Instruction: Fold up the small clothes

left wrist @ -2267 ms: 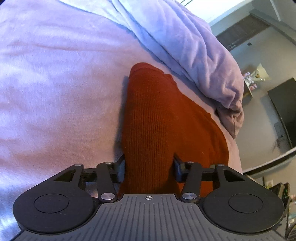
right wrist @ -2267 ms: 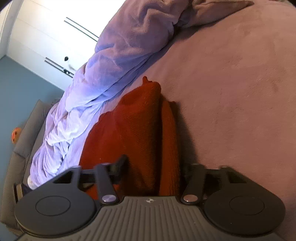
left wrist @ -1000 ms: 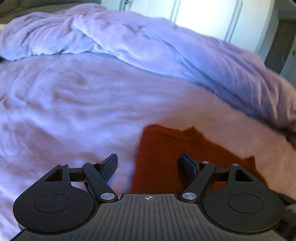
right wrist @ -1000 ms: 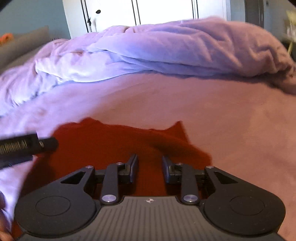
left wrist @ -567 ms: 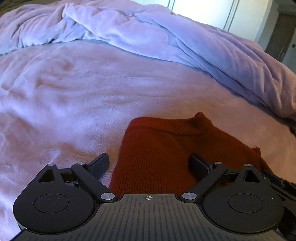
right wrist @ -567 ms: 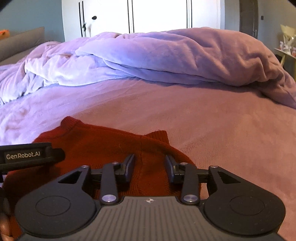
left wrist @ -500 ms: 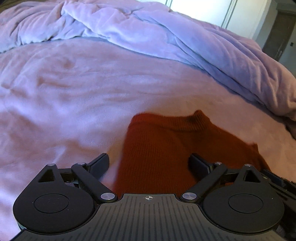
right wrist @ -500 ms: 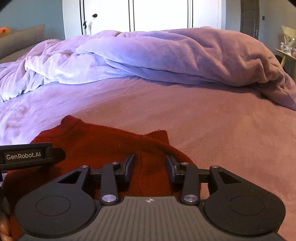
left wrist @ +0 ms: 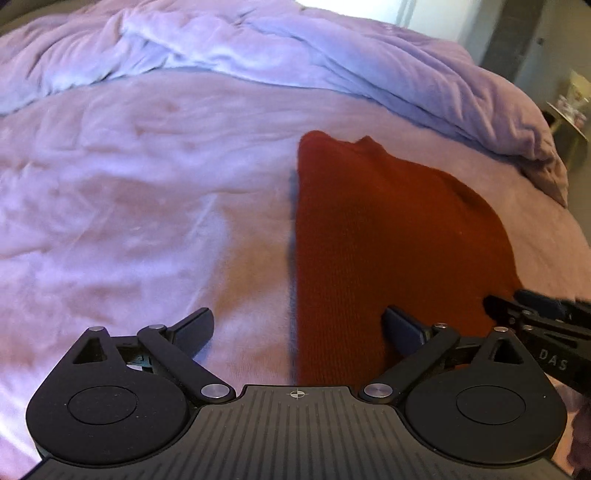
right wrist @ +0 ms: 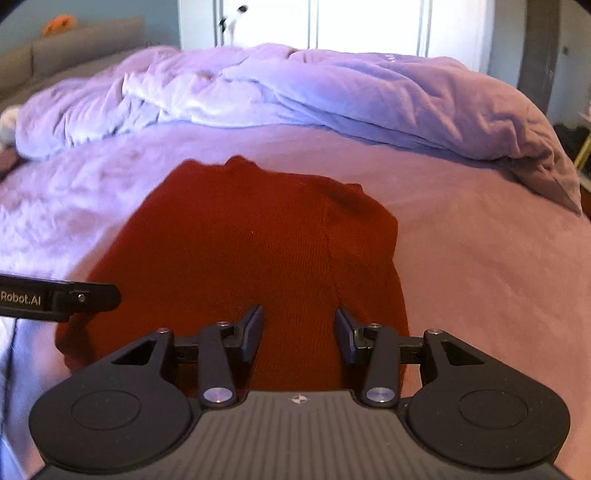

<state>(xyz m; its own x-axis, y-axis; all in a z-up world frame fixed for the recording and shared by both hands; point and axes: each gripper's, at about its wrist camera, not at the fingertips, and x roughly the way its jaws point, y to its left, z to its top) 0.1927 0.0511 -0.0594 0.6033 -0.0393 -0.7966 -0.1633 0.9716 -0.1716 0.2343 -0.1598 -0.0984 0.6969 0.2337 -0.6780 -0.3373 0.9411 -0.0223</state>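
Note:
A rust-red knit garment [left wrist: 388,229] lies folded flat on the pink bedspread [left wrist: 147,206]; it also shows in the right wrist view [right wrist: 251,251]. My left gripper [left wrist: 299,325] is open wide and empty over the garment's near left edge, one finger over the bedspread and one over the knit. My right gripper [right wrist: 298,328] is open and empty above the garment's near right part. The right gripper's tip shows at the right edge of the left wrist view [left wrist: 535,317], and the left gripper's finger shows at the left of the right wrist view [right wrist: 85,297].
A bunched lilac duvet [right wrist: 295,92] lies across the far side of the bed [left wrist: 332,62]. White wardrobe doors [right wrist: 332,22] stand behind it. A grey sofa [right wrist: 74,48] is at far left, a small side table [left wrist: 569,122] at far right.
Both grippers have let go of the garment and opened wider. The garment now lies flat on the bed, and both views have pulled back and risen above it.

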